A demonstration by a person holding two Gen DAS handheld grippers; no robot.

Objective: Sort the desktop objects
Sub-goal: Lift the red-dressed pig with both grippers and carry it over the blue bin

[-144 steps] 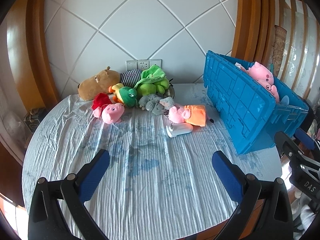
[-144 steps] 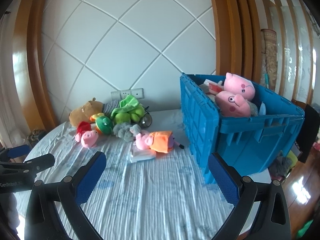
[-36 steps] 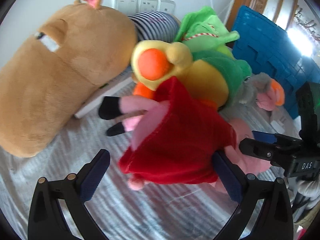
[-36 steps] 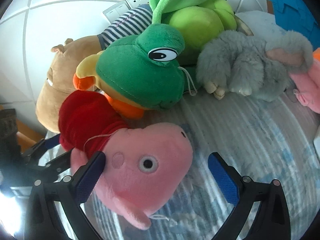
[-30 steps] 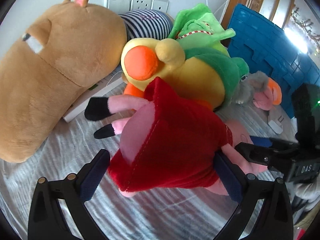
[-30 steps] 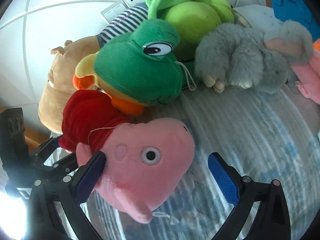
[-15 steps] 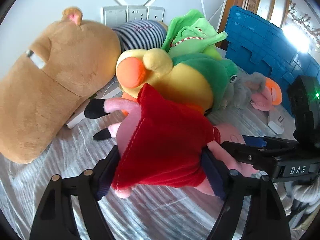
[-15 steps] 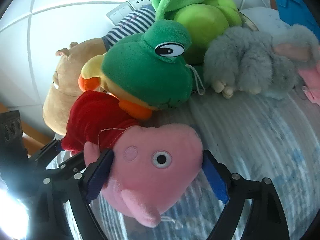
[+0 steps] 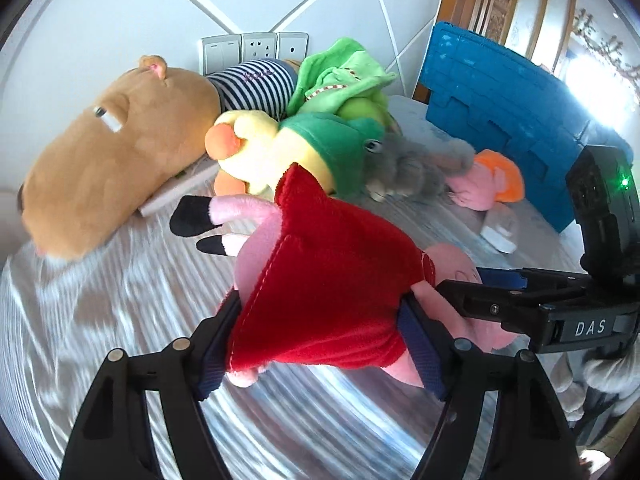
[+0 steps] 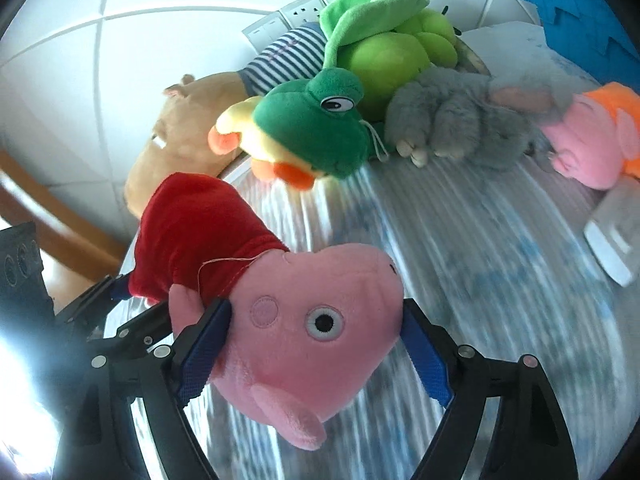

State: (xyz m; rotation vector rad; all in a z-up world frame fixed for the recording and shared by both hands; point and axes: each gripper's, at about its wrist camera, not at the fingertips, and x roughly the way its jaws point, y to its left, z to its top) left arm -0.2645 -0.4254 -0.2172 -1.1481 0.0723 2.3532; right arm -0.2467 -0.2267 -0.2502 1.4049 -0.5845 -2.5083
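Pig plush (image 9: 332, 280): pink body, red velvet dress, black-tipped legs sticking out toward the wall, round snout, one stitched eye and a cheek patch visible in the right wrist view, loose thread at the neck.

Left claw (image 9: 320, 344) is clamped on the dress end, blue pads pressed into both sides of the red fabric. Right claw (image 10: 312, 344) is clamped on the head, pads squeezing it at the ear side and the snout side. Both claws grip the same toy from opposite ends; the right claw's black finger reaches in from the right edge of the left view and touches the head.

The pig plush sits between the two claws, just above the striped table (image 10: 460, 240) cloth; contact with the cloth can't be confirmed, frames are motion-blurred.

Behind it, near the wall: brown capybara plush (image 9: 112, 152), frog-hat duck plush (image 10: 304, 140), lime green plush (image 10: 388, 40), grey furry plush (image 10: 468, 120), second pig in orange (image 10: 600, 144). Blue crate (image 9: 500, 108) stands to the right.
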